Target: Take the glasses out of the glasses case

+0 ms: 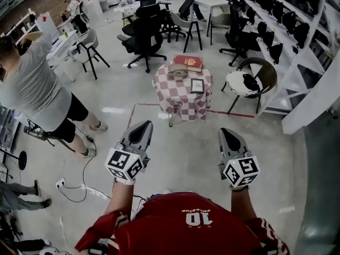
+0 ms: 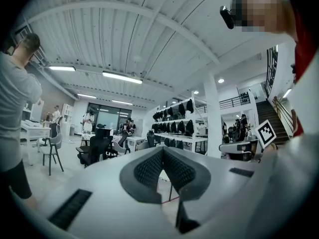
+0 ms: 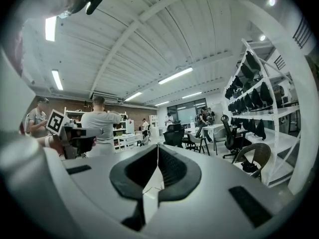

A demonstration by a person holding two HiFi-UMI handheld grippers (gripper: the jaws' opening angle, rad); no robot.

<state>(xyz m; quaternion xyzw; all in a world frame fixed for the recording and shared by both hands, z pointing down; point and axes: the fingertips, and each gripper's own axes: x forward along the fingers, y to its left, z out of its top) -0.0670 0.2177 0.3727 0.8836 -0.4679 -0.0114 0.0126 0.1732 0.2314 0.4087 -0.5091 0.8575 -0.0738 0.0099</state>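
A tan glasses case (image 1: 178,69) lies closed at the back of a small table with a red-and-white checked cloth (image 1: 180,97), some way ahead of me across the floor. My left gripper (image 1: 142,126) and right gripper (image 1: 227,133) are held level in front of my chest, well short of the table. In the left gripper view the jaws of the left gripper (image 2: 162,152) meet with nothing between them. Those of the right gripper (image 3: 158,149) are likewise pressed together and empty. The glasses themselves are not visible.
A red book (image 1: 187,62) and a small framed card (image 1: 197,85) share the table. A wicker chair (image 1: 254,78) stands to its right, white shelving (image 1: 303,52) beyond. A person in a grey shirt (image 1: 37,86) stands at left. Cables (image 1: 79,182) cross the floor.
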